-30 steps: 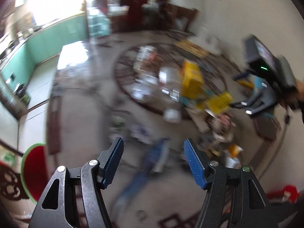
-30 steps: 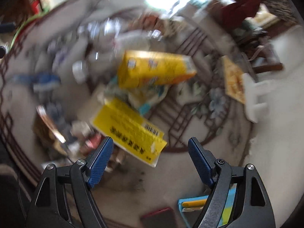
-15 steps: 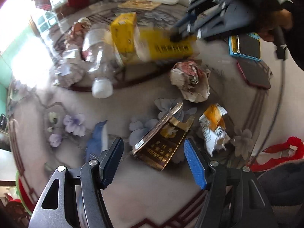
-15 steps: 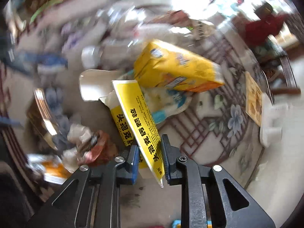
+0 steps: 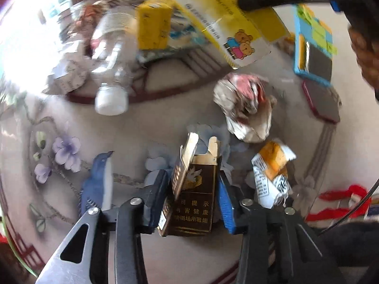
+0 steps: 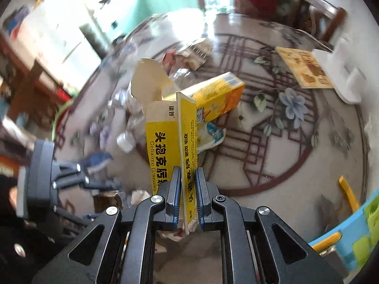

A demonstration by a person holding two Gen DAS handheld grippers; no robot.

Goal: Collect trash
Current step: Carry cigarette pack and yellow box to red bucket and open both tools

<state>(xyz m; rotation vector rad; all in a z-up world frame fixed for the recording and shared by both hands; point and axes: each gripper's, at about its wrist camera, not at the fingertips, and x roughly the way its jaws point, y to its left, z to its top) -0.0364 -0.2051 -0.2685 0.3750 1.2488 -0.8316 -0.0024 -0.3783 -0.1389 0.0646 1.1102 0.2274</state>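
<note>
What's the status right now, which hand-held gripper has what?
Right hand-held gripper shut on flattened yellow medicine box. Left hand-held gripper, just closing, pads against brown cigarette pack. Bottle, crumpled wrappers left on table; nothing blocking.

The flattened yellow carton [image 6: 165, 146] reads "Cefixime Granules" beside Chinese characters.

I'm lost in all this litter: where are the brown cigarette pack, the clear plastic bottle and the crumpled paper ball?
brown cigarette pack [image 5: 193, 203]: left wrist view, front face.
clear plastic bottle [image 5: 111, 98]: left wrist view, white cap.
crumpled paper ball [image 5: 244, 108]: left wrist view, middle.
</note>
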